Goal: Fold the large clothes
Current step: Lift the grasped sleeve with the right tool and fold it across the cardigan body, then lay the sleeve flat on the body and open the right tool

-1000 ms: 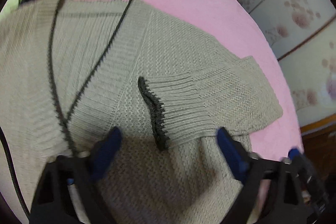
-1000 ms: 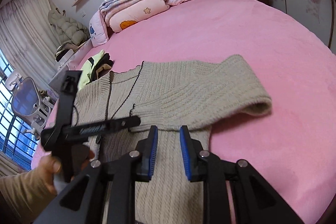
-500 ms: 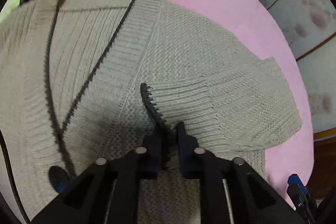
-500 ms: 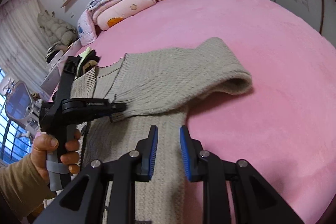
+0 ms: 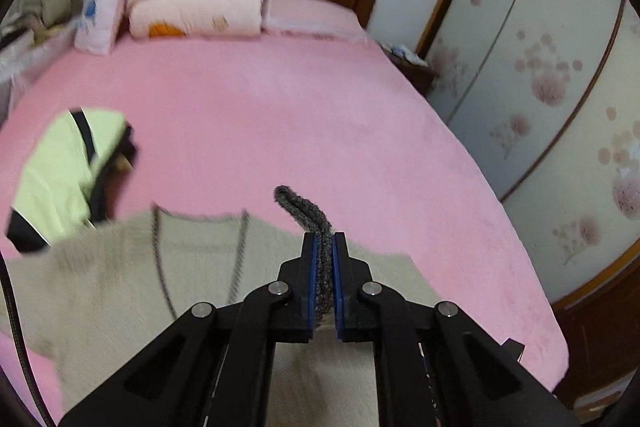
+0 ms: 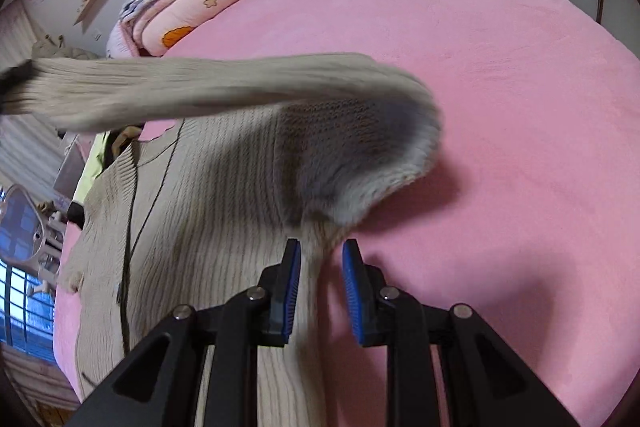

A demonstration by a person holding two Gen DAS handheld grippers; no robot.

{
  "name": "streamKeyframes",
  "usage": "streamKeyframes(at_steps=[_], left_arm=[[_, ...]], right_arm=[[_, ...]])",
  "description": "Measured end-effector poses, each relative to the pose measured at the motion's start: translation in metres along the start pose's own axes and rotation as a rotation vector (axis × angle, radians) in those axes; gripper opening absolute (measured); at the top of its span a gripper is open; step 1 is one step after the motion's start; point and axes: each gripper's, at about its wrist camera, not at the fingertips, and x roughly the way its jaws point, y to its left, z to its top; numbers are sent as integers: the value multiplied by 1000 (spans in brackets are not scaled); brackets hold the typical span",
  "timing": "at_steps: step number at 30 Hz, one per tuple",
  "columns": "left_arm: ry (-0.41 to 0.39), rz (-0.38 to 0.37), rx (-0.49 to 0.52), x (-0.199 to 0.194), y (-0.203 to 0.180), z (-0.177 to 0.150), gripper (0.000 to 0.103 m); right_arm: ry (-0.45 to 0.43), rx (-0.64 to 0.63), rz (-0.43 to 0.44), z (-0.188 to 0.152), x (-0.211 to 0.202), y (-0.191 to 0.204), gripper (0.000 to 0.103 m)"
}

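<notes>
- The dark cuff of the sweater is clamped between the pads of the left gripper; the sleeve is lifted off the bed.
- The right gripper is held narrowly parted, empty, with the sweater's side edge lying beneath its fingers.
- Step judged: sleeve fold; next, the sleeve is to be laid across the body.

Ribbed knit sweater on fuzzy pink bedspread.

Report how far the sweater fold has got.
Done: the beige sweater lies spread flat on the pink bed. In hand: the left tool is shut on the dark-edged cuff, with the sleeve lifted off the body. The right tool straddles the sweater's side edge without clamping it. Left: the body is unfolded; no finished fold shows.
</notes>
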Motion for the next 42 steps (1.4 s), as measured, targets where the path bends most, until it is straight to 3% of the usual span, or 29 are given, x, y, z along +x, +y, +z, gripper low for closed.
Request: streamKeyframes(at_steps=[5,9,12,16,19,23,26,28,34,36,38,42], left_arm=[[-40,111,3,-11,49,25,5],[21,219,-76,10,113,14,5],[85,293,-153,39,166,-14,4],[165,403,-224,71,225,-58,4],[231,439,-282,90,259,-91,4],[302,306,-392,102,284,-122,5],[304,191,-414,102,288,-135,16],[293,119,-427,99,288,-138,18],[257,14,-544,95,298,-141,22],[237,-28,-586,92,308,-145,32],[216,-82,-624,88,315,-152,54],[182,-151,-667,81,314,-160,62]], right_arm=[[3,-48,-30,10,13,17,21],[1,-125,-84,10,21,35,20],[4,-176,-119,4,25,46,7],[21,-212,-158,-3,31,47,7],[25,-235,-183,-5,31,51,7],[58,-257,-189,-5,28,55,10],[61,-269,-169,-6,23,57,11],[58,-276,-167,-8,20,58,12],[48,-253,-146,-11,12,54,12],[41,-240,-136,-12,8,52,12],[35,-233,-133,-14,4,48,12],[30,-210,-124,-16,0,41,12]])
